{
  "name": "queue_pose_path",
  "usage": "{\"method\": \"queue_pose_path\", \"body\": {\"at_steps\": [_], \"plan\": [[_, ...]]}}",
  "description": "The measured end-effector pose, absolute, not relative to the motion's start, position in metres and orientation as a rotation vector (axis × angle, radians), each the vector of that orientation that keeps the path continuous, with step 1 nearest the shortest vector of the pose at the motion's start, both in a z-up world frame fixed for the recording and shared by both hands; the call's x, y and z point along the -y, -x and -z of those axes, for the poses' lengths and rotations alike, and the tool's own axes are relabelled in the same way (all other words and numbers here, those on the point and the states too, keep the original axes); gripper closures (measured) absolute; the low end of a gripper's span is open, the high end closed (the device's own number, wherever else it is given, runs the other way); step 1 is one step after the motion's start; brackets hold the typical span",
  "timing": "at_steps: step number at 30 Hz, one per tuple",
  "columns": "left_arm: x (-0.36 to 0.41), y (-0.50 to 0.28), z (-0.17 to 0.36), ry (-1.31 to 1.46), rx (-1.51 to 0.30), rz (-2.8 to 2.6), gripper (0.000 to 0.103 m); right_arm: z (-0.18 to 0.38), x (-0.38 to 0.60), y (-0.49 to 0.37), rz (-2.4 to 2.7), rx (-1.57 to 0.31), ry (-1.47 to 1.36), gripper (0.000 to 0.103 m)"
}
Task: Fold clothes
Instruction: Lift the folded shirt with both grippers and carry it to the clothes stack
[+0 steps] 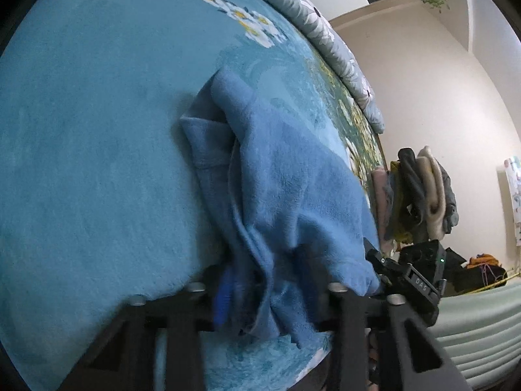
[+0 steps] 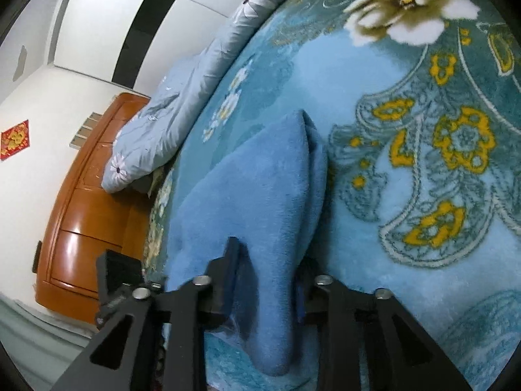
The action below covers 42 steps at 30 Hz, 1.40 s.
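- Two grippers are holding the same blue garment (image 1: 276, 195), one at each end of its near edge
- The left gripper (image 1: 270, 290) is pinching a bunched part of the fabric; its two fingers are standing close together with the cloth pressed between them
- The right gripper (image 2: 263, 280) is also closing on the cloth, and a thick fold of it is passing between its fingers and hanging a little below them
- The blue garment is lying on a turquoise blanket (image 1: 81, 163) with white and yellow flowers, which is covering the bed
- In the left wrist view the garment is looking wrinkled, with a narrow part reaching away from the gripper
- In the right wrist view it is looking smoother and is narrowing to a point far from the gripper
- A grey flowered quilt (image 2: 169, 120) is lying along the far edge of the blanket
- A pile of other clothes (image 1: 420, 195) is sitting beyond the bed, near the white wall
- A brown wooden headboard (image 2: 84, 215) is standing beside the quilt
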<state>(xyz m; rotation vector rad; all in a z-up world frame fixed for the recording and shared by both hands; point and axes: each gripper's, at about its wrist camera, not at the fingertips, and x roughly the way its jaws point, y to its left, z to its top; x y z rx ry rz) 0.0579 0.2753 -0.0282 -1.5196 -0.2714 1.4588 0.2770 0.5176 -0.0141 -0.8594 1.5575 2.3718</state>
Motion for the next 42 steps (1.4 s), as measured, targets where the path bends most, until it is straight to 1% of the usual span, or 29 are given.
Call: {"method": "queue_pose_path", "body": {"at_steps": [1,3,14,20,25,29,34,38,42], "plan": [[-0.274,-0.059,0.026,1.511,0.262,-1.480,0.086,0.011,-0.518,-0.279,-2.373,-1.557,0.847,0.090],[-0.273,-0.064,0.021,1.487,0.276,-1.483,0.088,0.004,-0.516,-0.283,-2.385,-1.542,0.832,0.091],[-0.282,-0.090,-0.045,1.278,0.215,-1.464,0.088,-0.053,-0.522,-0.315,-2.503,-1.423,0.731,0.091],[-0.312,-0.108,-0.097,1.135,0.160,-1.447,0.088,-0.118,-0.543,-0.346,-2.575,-1.241,0.613,0.091],[-0.366,-0.135,-0.160,0.958,0.149,-1.414,0.088,-0.173,-0.560,-0.373,-2.622,-1.084,0.511,0.091],[-0.419,-0.168,-0.198,0.844,0.107,-1.372,0.088,-0.217,-0.576,-0.409,-2.615,-0.952,0.414,0.091],[-0.486,-0.212,-0.245,0.706,0.049,-1.315,0.087,-0.270,-0.607,-0.458,-2.531,-0.737,0.386,0.091],[-0.541,-0.246,-0.280,0.602,0.004,-1.272,0.087,-0.297,-0.649,-0.485,-2.419,-0.652,0.390,0.091],[-0.603,-0.274,-0.293,0.560,-0.016,-1.262,0.087,-0.315,-0.697,-0.505,-2.337,-0.591,0.383,0.091]]}}
